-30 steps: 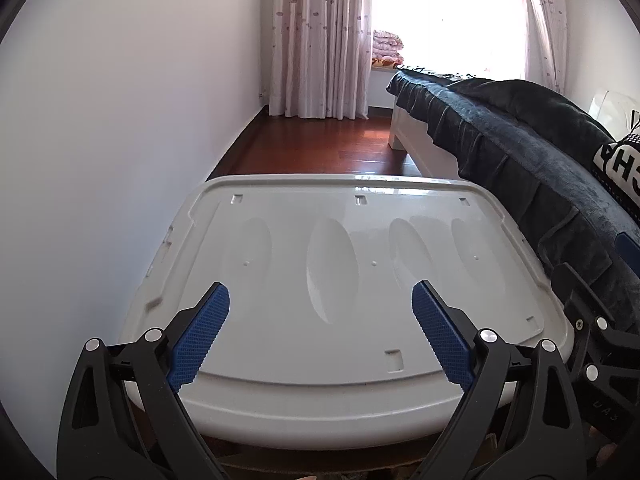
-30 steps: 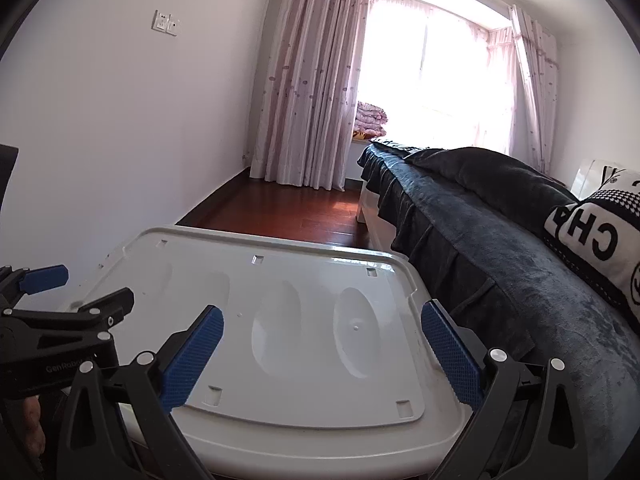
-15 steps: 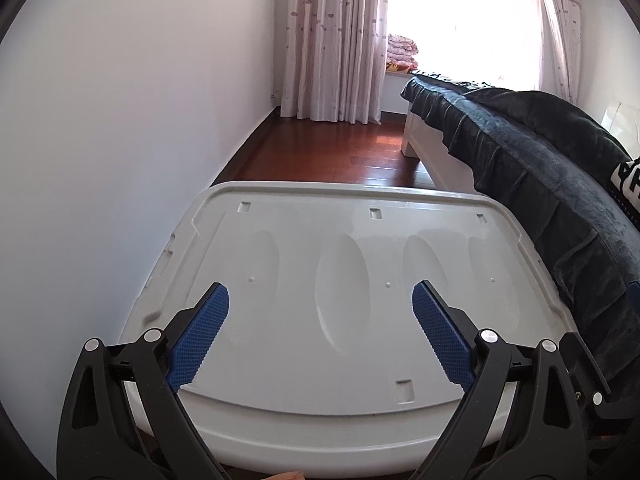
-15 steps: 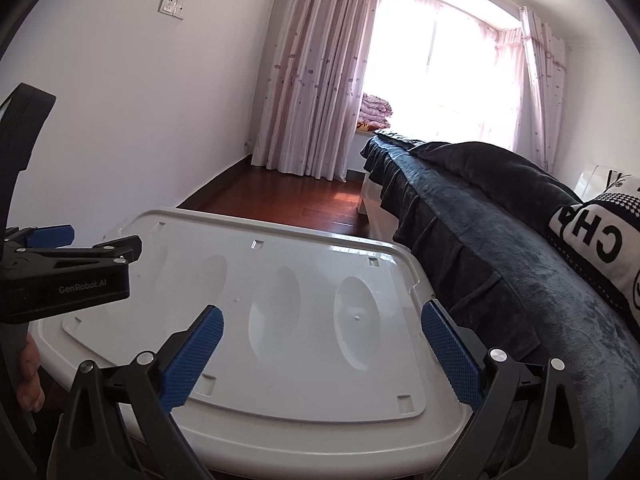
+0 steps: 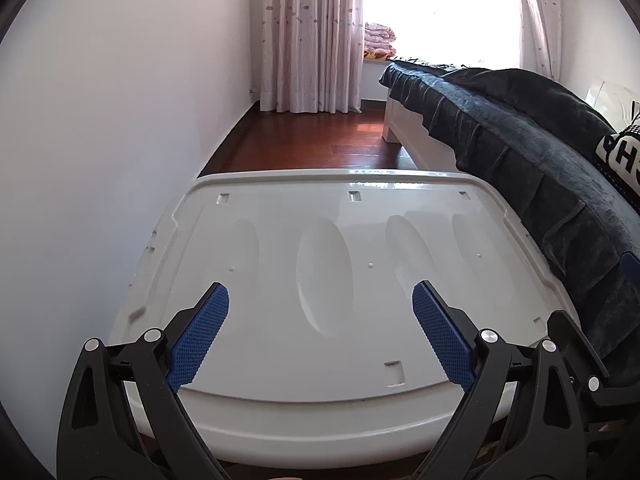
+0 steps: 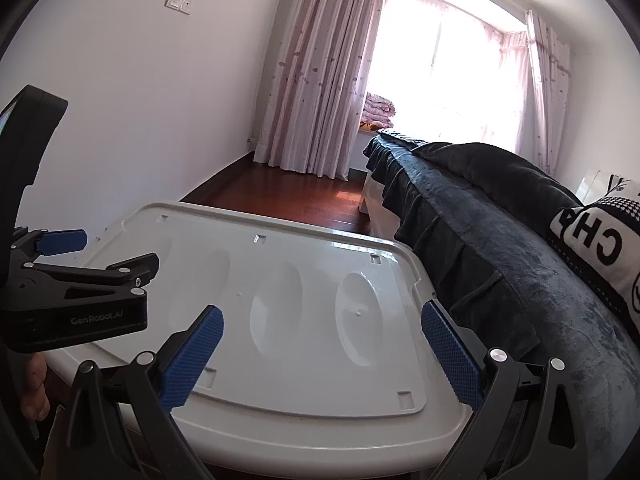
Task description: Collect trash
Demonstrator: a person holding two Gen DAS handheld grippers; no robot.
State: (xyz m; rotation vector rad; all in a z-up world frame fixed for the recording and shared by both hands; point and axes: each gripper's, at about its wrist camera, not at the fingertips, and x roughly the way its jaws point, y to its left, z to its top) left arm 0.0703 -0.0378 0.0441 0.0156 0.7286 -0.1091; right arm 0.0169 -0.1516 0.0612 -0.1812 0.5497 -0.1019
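No trash shows in either view. A white plastic bin lid (image 5: pixel 320 280) with oval dents fills the foreground of the left wrist view, and it also shows in the right wrist view (image 6: pixel 300 320). My left gripper (image 5: pixel 320 308) is open and empty above the lid's near edge. My right gripper (image 6: pixel 322 324) is open and empty above the lid's near right part. The left gripper's body (image 6: pixel 80 288) shows at the left of the right wrist view.
A bed with a dark blue blanket (image 5: pixel 520 128) runs along the right, touching the lid's right side. A black and white pillow (image 6: pixel 600 236) lies on it. A white wall (image 5: pixel 100 140) stands at the left. Red wood floor (image 5: pixel 320 144) and pink curtains (image 5: pixel 312 40) lie beyond.
Both cameras have drifted a little. In the right wrist view the left gripper's body has risen and come forward over the lid's left side. Both grippers stay open.
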